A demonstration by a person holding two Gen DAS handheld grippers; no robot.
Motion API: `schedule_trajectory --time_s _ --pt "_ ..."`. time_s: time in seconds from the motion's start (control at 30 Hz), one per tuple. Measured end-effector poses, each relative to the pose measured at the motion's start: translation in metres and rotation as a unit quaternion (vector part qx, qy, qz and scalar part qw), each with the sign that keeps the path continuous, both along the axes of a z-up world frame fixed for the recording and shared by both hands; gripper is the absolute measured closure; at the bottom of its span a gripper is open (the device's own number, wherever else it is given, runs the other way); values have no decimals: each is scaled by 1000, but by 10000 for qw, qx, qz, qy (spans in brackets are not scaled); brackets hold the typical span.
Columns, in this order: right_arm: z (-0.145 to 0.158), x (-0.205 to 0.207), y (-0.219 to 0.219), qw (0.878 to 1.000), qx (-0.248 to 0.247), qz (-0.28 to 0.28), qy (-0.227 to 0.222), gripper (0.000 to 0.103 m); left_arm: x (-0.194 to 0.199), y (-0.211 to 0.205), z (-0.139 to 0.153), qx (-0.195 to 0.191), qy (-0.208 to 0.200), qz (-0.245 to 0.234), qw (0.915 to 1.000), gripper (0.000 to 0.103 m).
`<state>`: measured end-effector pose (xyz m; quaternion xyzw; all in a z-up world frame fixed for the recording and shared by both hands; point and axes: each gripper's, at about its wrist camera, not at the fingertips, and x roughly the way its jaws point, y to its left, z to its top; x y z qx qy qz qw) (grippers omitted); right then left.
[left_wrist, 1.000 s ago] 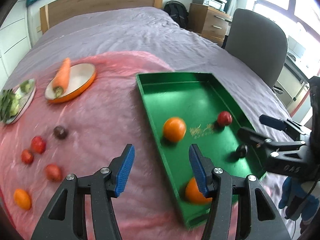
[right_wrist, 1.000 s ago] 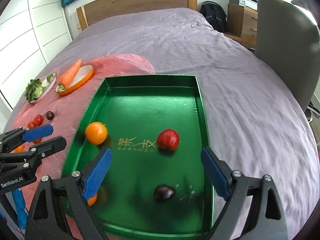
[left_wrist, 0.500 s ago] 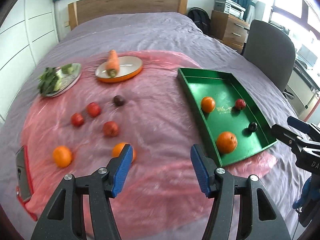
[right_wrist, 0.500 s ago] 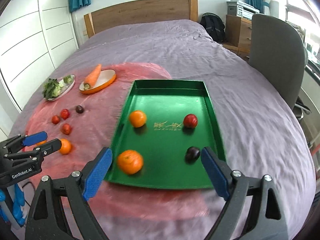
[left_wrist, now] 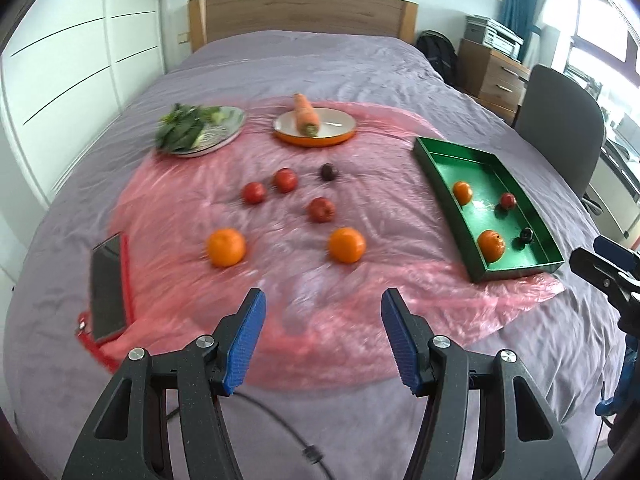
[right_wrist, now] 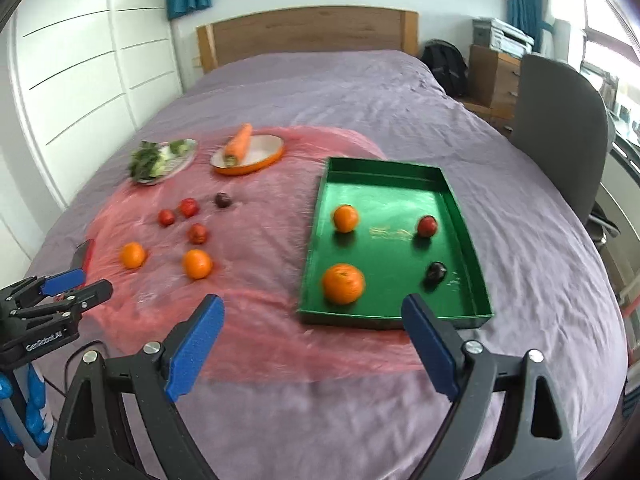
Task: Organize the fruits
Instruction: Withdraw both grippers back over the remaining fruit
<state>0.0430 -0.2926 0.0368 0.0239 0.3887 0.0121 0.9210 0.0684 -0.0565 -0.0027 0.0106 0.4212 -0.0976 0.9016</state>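
Bed [right_wrist: 360, 92] with purple cover, wooden headboard at the far end; a grey chair [right_wrist: 560, 120] stands at its right side. A pink plastic sheet [left_wrist: 200, 280] lies across the near half of the bed, its front edge short of the bed's near edge.

Green tray [right_wrist: 460, 208], rectangular with raised walls, on the right part of the sheet; gold writing on its floor is too blurred to read. Inside: a large orange [right_wrist: 343, 283] near the front left corner, a smaller orange [right_wrist: 345, 218] behind it, a red fruit [right_wrist: 427, 226] and a dark plum [right_wrist: 435, 272] along the right wall, all well apart.

Loose on the sheet, left of the tray: two oranges [left_wrist: 226, 247] [left_wrist: 347, 245], three red fruits [left_wrist: 321, 209] [left_wrist: 285, 180] [left_wrist: 254, 192] and a dark plum [left_wrist: 329, 172], with bare sheet between the group and the tray.

Behind them, an orange-rimmed plate [left_wrist: 340, 136] bearing a carrot [left_wrist: 306, 114], and a plate of leafy greens [left_wrist: 228, 136]. A phone [left_wrist: 106, 286] lies at the sheet's left edge.

Left hand-held gripper [left_wrist: 322, 342]: jaws spread wide, nothing between them, over the sheet's front edge. In the right wrist view its body reads "GenRobot.AI".

Right hand-held gripper [right_wrist: 314, 354]: jaws spread wide, empty, just before the tray's near wall.
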Motion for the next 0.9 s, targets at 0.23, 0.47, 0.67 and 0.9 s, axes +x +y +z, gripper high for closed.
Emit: schedule_trajectory --time_s 0.23,0.47,0.67,0.9 --pt "6 -20 31 9991 208 366 -20 0 -23 35 3 -12 -26 301 9995 49" --pt "7 -34 60 9984 158 534 26 0 -38 61 3 -17 -49 578 9983 48" --pt "8 -45 82 9977 -44 672 -8 0 -51 83 4 37 -48 775 9970 48" --pt "8 -52 103 9961 -18 881 -12 0 -63 102 8 153 -99 953 9953 48"
